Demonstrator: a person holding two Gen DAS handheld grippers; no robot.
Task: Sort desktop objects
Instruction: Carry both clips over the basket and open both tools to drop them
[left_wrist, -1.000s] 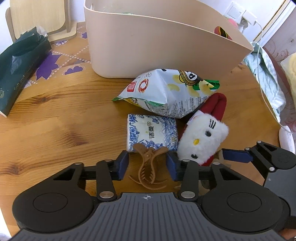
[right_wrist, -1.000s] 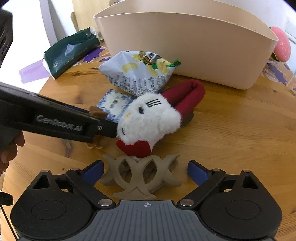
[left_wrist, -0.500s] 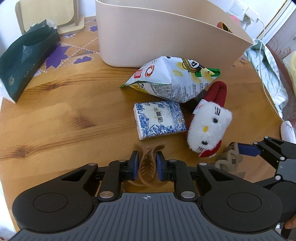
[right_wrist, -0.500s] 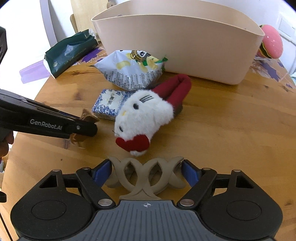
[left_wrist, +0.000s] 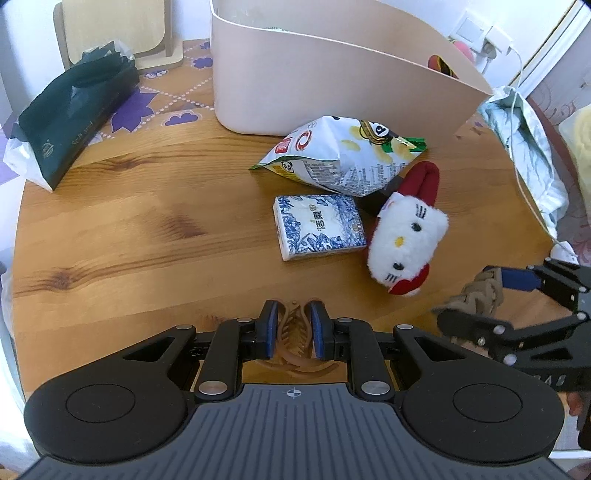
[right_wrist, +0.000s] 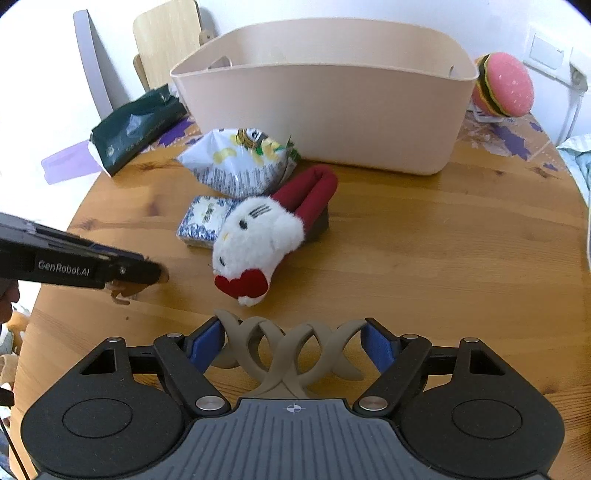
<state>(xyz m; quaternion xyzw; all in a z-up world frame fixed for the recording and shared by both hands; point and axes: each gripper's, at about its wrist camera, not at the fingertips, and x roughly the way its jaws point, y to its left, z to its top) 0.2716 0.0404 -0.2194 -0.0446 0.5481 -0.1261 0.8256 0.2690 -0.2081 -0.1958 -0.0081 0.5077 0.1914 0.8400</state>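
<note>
Our left gripper (left_wrist: 293, 328) clamps the brown hair claw (left_wrist: 293, 332). Our right gripper (right_wrist: 293, 345), jaws wide, grips the taupe hair claw (right_wrist: 288, 350); bin (right_wrist: 325, 122) at twelve o'clock.

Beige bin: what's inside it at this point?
Little shows inside the beige bin. The left wrist view catches a dark red-and-black thing above its far rim, perhaps behind it. Its walls hide the floor, so contents remain unknown.

Past my round wooden table (right_wrist: 443, 258), a pink plush burger (right_wrist: 504, 90) sits near a white wall socket (right_wrist: 554, 55). A pale wooden board on a stand (left_wrist: 114, 33) is against the wall. A purple flower cloth (left_wrist: 159, 107) lies under it. A crumpled light green cloth (left_wrist: 524, 147) hangs off the table's edge, with a white cable (left_wrist: 517, 92) over it.
</note>
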